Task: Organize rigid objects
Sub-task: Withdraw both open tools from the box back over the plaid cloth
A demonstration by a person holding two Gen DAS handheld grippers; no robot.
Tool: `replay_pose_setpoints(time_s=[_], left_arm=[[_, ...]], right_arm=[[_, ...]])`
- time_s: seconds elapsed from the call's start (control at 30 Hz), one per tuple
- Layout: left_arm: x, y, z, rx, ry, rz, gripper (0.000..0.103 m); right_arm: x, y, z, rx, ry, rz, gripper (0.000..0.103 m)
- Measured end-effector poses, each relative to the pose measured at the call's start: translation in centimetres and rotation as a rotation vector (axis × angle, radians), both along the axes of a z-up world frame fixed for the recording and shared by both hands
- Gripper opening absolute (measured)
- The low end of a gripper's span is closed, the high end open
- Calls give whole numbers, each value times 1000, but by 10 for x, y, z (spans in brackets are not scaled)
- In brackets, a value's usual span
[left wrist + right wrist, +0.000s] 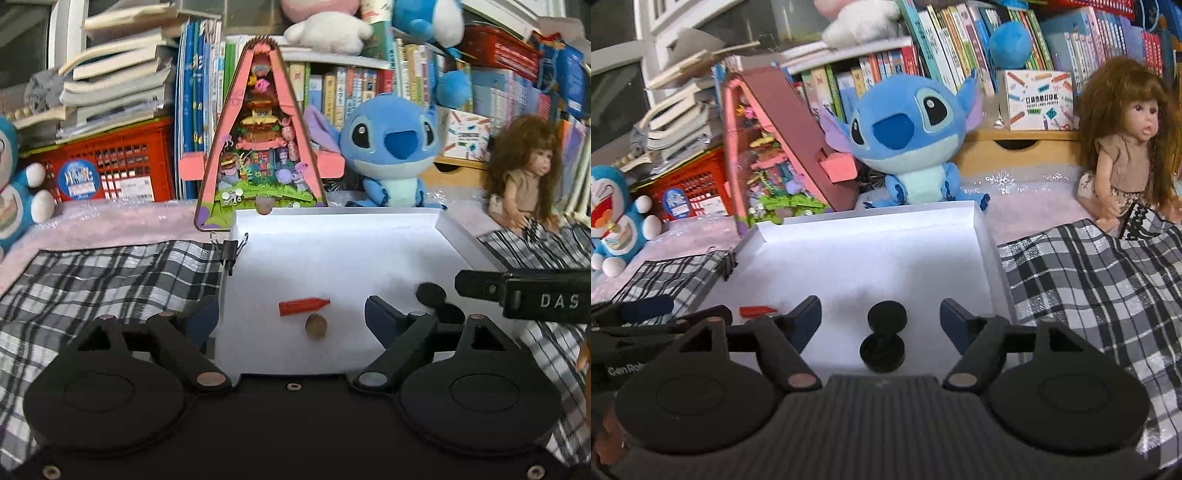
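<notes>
White tray [332, 236] lies on a checked cloth [110, 280], holding three small things near its front edge. Red crayon [303, 306] lies flat, tip to the right; a brown nut-like lump [316, 326], possibly a stone, sits just beside it. Black dumbbell-shaped piece [883, 339] lies apart to the right. Left gripper [291, 317]: jaws wide apart, crayon and lump between, untouched. Right gripper [881, 321]: jaws spread, black piece between, pads clear. Blue plush [905, 140] and doll [1126, 147] sit behind the tray.
</notes>
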State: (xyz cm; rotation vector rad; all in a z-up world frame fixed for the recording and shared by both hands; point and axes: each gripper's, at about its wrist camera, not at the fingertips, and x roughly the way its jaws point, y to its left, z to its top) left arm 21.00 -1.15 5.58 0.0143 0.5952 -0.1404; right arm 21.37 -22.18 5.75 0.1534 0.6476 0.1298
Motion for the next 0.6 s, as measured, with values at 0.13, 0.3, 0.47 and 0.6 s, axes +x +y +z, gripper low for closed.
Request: replay_pose_setpoints(time_s=[0.13, 0.3, 0.47, 0.6], left_arm=[[-27, 2, 2, 7, -26, -27, 87], [-59, 2, -1, -19, -32, -59, 88], [-83, 2, -5, -32, -32, -76, 88], [-101, 0, -10, -26, -43, -91, 88]], right_arm=[[-21, -1, 4, -12, -25, 31, 88], [-49, -3, 3, -18, -44, 60, 89], [-72, -5, -2, -6, -48, 71, 90], [-89, -7, -5, 4, -51, 89, 92]])
